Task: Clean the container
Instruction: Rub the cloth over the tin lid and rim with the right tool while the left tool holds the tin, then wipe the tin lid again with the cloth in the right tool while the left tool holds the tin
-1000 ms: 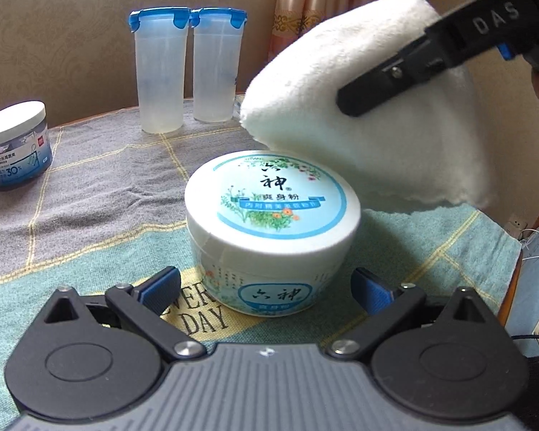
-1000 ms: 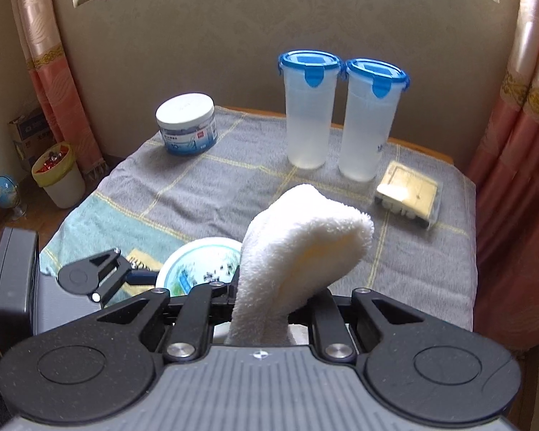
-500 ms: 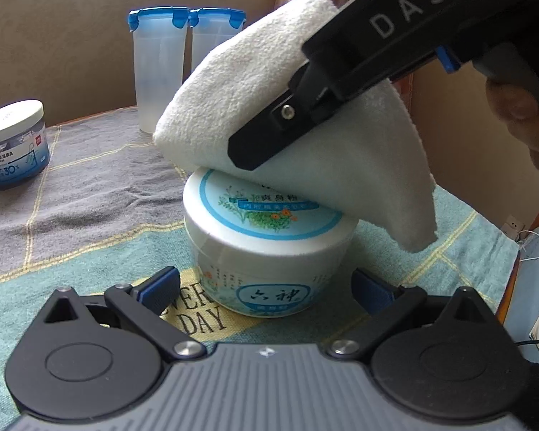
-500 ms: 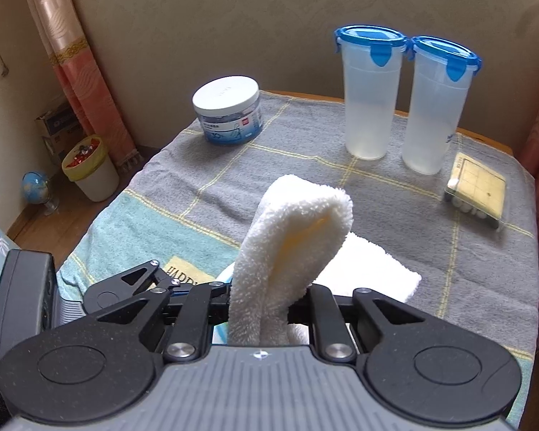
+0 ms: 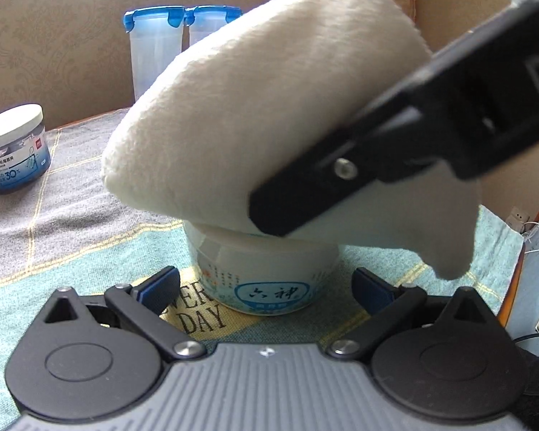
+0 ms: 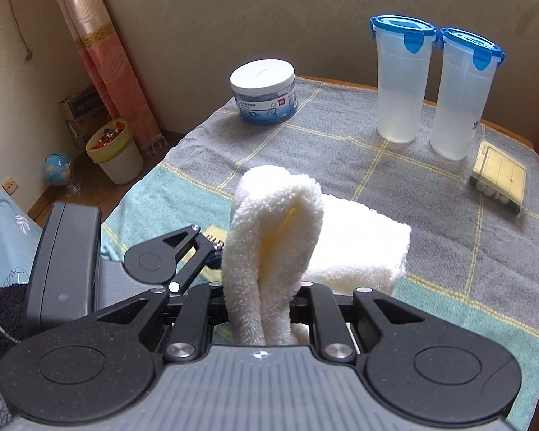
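Your right tool (image 6: 260, 318) is clamped on the soft white towel (image 5: 269, 107), draped over the jar (image 5: 266, 273) on the near surface (image 5: 54, 222). Your left tool (image 5: 266, 287) gapes around the jar, untouching. The jar looks light and slick; grip its sides.

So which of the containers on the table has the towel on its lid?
The short white jar nearest the left gripper; the towel covers its lid.
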Available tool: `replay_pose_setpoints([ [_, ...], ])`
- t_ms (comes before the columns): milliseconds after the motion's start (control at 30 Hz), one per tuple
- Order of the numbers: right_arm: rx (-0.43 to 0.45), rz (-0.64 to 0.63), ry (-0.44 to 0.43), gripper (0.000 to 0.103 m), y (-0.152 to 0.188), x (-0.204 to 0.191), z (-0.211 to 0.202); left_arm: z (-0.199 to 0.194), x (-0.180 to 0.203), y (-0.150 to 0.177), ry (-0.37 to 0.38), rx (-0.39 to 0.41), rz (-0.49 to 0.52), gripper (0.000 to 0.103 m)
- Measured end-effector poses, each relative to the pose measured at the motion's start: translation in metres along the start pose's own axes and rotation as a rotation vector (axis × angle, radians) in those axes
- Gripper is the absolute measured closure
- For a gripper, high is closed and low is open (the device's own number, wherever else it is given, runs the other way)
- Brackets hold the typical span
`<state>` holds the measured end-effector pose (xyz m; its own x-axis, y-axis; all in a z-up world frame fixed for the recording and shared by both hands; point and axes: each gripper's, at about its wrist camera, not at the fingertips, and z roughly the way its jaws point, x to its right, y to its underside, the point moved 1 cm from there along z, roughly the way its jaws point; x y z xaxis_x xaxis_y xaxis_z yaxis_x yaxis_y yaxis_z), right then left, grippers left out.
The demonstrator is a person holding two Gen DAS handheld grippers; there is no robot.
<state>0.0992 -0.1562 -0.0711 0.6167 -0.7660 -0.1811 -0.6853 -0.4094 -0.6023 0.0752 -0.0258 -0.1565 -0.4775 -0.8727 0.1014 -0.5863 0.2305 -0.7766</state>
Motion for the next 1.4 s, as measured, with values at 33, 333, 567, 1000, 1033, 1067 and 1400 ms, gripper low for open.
replay_pose_setpoints([
  [33,0.0,0.002,0.0,0.084,0.002,0.0,-0.002,0.0,0.0,0.0,-0.001,-0.001,0.002,0.002],
  [333,-0.007,0.018,0.02,0.084,0.024,0.003,-0.019,0.004,0.005,0.0,-0.014,-0.009,0.019,0.002],
  [567,0.003,0.075,0.063,0.084,0.04,0.021,-0.031,0.005,0.005,0.001,-0.011,-0.009,0.017,0.002],
  [1000,0.079,0.17,0.147,0.084,0.041,0.062,-0.045,-0.016,0.008,-0.016,-0.017,0.039,0.047,0.002],
  [1033,0.086,0.171,0.149,0.084,0.039,0.063,-0.046,-0.023,0.008,-0.021,-0.02,0.046,0.048,0.002],
  [1067,0.096,0.171,0.15,0.084,0.036,0.064,-0.047,-0.027,0.007,-0.024,-0.024,0.053,0.047,0.002],
  [1400,0.159,0.127,0.118,0.084,0.006,0.061,-0.044,-0.023,-0.001,-0.037,-0.032,0.013,0.052,0.002],
])
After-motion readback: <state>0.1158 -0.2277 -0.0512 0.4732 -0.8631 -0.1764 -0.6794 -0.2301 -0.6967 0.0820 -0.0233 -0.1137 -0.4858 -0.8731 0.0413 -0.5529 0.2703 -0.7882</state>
